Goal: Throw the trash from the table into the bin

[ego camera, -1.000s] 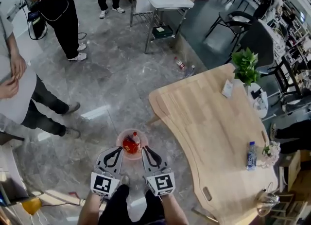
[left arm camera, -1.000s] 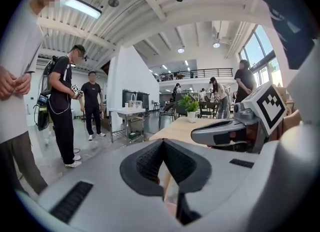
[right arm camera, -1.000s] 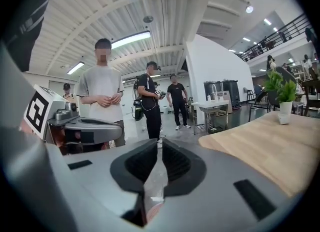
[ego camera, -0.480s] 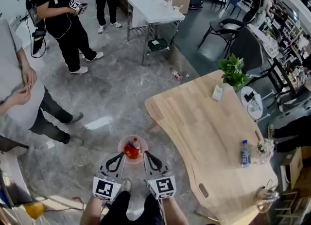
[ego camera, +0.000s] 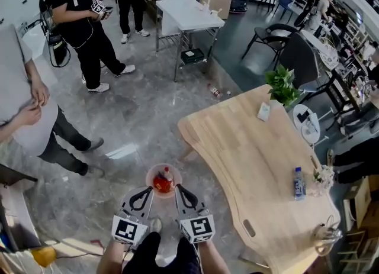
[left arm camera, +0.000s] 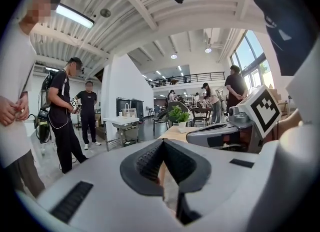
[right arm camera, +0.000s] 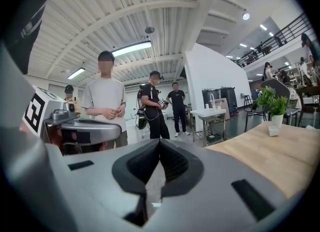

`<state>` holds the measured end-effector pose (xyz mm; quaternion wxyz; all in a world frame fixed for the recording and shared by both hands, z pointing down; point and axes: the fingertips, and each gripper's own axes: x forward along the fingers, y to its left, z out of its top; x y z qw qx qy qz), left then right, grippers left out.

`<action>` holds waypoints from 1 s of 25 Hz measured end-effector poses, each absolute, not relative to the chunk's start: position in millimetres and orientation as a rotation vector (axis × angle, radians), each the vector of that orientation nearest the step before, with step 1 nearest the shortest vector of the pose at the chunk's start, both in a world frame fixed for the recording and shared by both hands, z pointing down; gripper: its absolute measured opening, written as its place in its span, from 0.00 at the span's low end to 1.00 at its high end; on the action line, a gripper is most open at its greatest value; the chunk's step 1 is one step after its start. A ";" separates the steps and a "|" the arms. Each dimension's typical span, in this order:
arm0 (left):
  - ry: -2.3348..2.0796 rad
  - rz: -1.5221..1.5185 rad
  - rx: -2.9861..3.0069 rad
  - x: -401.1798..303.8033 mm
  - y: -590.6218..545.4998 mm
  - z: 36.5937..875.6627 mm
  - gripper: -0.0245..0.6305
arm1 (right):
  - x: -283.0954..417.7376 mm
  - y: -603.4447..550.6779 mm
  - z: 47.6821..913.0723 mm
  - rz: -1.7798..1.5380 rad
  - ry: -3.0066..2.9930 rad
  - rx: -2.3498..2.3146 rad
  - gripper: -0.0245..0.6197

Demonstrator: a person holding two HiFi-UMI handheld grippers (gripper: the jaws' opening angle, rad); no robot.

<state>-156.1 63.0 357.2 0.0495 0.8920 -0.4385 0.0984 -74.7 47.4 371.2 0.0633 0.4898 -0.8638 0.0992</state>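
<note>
On the floor just off the table's (ego camera: 260,148) near corner, the bin (ego camera: 163,179) stands directly ahead of my two grippers, with red trash (ego camera: 160,183) in it. Left gripper (ego camera: 150,190): jaws pressed together, nothing between them. Right gripper (ego camera: 178,188): likewise closed and empty. One bottle (ego camera: 299,184) stands upright on the table near its far edge, just beside some flowers (ego camera: 324,178); I judge it the next item to clear. Risks noted: the bin sits close to my feet, so a careless step toward the table could tip it and spill the contents. A reach for the bottle with closed jaws would push it over or off the edge, and a wide approach could strike the flowers. A person (ego camera: 23,107) stands near on my left, so a swing that way is unsafe. Pose: both hands are low before my body, side by side, with the grippers pointing forward and only slightly down. Their tips show either side of the bin's near rim; I cannot tell how high above it they are.
</note>
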 end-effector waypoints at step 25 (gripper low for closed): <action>-0.914 0.245 2.965 49.7 81.1 322.1 0.05 | 150.7 96.6 334.3 0.227 -2.287 1.973 0.05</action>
